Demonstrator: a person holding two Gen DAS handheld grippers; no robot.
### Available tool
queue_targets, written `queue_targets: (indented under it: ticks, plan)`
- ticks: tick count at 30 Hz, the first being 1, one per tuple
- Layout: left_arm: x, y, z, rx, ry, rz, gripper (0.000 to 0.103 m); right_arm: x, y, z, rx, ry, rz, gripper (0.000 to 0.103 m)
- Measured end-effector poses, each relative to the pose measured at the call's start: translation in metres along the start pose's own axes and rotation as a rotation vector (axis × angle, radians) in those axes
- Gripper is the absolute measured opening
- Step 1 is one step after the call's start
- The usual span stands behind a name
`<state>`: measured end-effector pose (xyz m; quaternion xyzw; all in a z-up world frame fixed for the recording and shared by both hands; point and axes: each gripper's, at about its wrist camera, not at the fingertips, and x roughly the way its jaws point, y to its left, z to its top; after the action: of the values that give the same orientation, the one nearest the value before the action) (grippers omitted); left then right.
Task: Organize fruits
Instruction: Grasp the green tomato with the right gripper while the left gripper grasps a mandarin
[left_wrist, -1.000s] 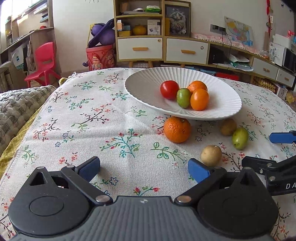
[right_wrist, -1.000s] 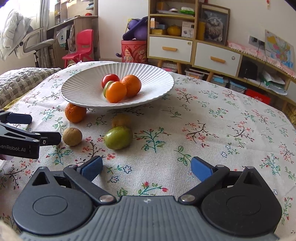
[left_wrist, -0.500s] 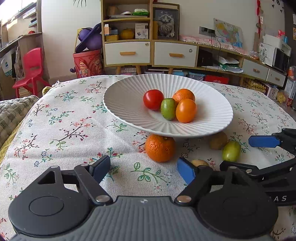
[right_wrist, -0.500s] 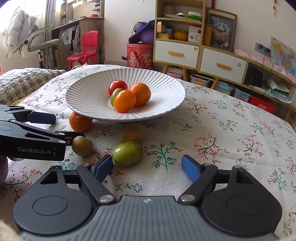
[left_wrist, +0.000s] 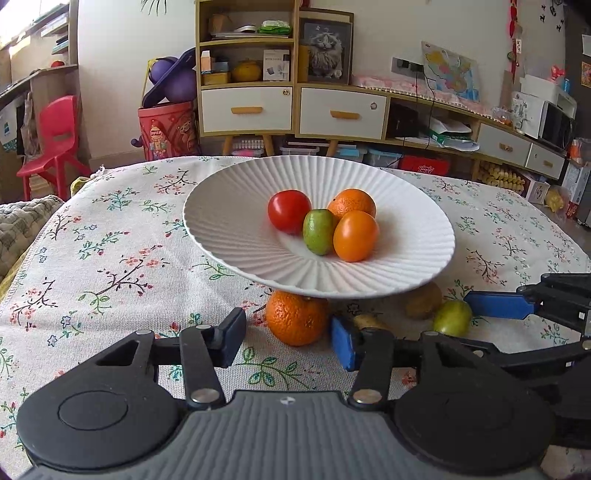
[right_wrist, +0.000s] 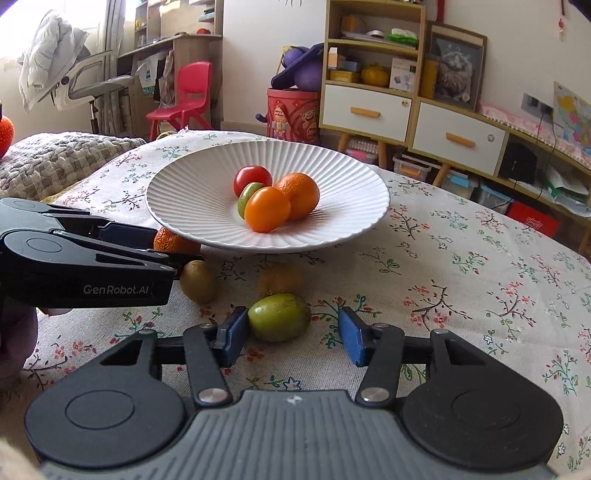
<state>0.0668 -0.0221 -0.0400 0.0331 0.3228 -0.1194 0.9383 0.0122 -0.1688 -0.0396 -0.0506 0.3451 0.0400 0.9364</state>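
A white ribbed plate (left_wrist: 229, 221) (right_wrist: 184, 206) holds a red tomato (left_wrist: 289, 210), a green fruit (left_wrist: 317, 232) and two orange fruits (left_wrist: 355, 236). A loose orange (left_wrist: 297, 317) (right_wrist: 170, 240) lies on the cloth at the plate's near edge. My left gripper (left_wrist: 288, 339) is open, low, with the orange just ahead between its fingers. A brown kiwi (right_wrist: 198, 281), a second brown fruit (right_wrist: 280, 280) and a green fruit (right_wrist: 279, 317) lie beside it. My right gripper (right_wrist: 291, 334) is open with the green fruit between its fingertips, touching the left pad.
The table wears a floral cloth (left_wrist: 110, 258). A grey knitted blanket (right_wrist: 55, 162) lies at its left edge. Behind stand a red chair (right_wrist: 184, 96), a red bucket (left_wrist: 168, 129) and wooden cabinets with drawers (left_wrist: 280, 107).
Both grippers have moved forward and lower toward the loose fruits. The orange now sits between the left fingers and the green fruit between the right fingers. Both stay open.
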Motion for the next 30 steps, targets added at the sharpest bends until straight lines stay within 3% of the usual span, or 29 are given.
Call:
queue_targets:
  ticks: [5,30]
  plan:
    - [-0.003,-0.001,-0.001,0.004,0.0,-0.02,0.022,-0.001,0.001,0.002,-0.011,0.002,0.011,0.035]
    - [-0.023,0.013,-0.008,-0.029,0.051,-0.047,0.02,-0.007,-0.004,0.002,0.008,0.04,0.022,0.033]
